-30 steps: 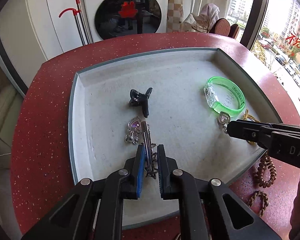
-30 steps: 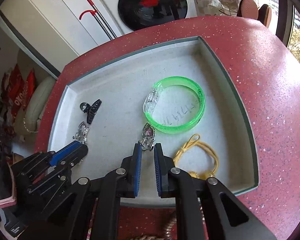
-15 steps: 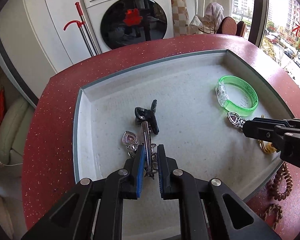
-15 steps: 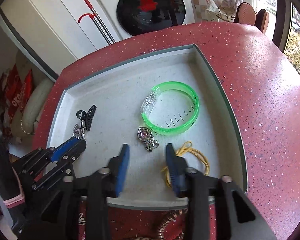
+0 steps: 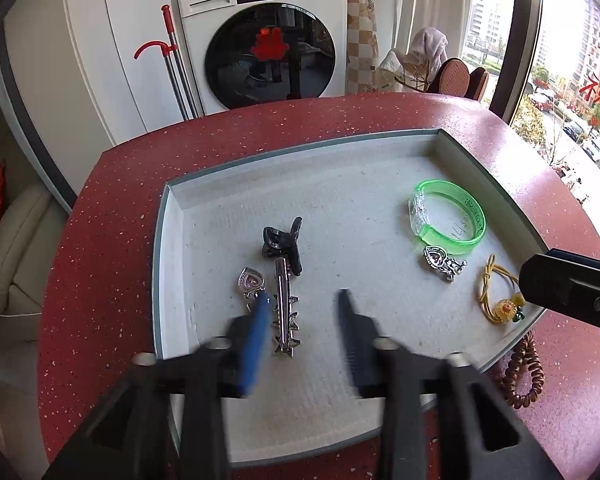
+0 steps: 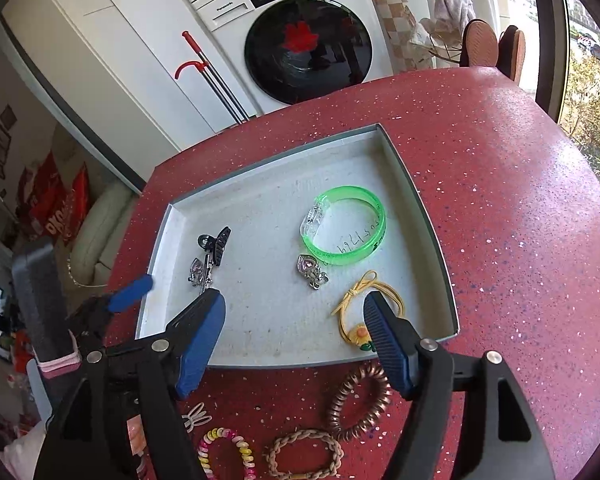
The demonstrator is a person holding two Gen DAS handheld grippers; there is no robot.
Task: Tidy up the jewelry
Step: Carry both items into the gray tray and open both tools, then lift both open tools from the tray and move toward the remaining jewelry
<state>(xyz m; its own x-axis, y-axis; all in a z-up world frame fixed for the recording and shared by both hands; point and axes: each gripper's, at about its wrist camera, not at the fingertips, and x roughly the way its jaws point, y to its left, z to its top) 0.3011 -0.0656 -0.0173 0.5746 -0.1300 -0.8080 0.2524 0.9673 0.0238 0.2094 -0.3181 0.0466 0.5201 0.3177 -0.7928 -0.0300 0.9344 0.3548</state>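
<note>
A grey tray (image 5: 308,152) (image 6: 436,248) sits on the red counter. In it lie a silver spiked hair clip (image 5: 283,312), a black claw clip (image 5: 282,244) (image 6: 216,240), a heart pendant (image 5: 252,280) (image 6: 196,270), a second heart pendant (image 5: 442,260) (image 6: 310,266), a green bangle (image 5: 448,220) (image 6: 344,226) and a yellow hair tie (image 5: 498,298) (image 6: 360,308). My left gripper (image 5: 304,304) is open and empty, just above the silver clip. My right gripper (image 6: 296,312) is open and empty above the tray's near edge.
On the counter in front of the tray lie a brown coil hair tie (image 6: 358,400) (image 5: 526,376), a braided tie (image 6: 304,456), a pastel bead bracelet (image 6: 228,456) and a small white clip (image 6: 196,416). A washing machine (image 5: 268,36) stands behind the counter.
My left gripper opened and let the silver hair clip drop in the tray. My right gripper let go of the heart pendant, opened wide and drew back. Both grippers pulled back.
</note>
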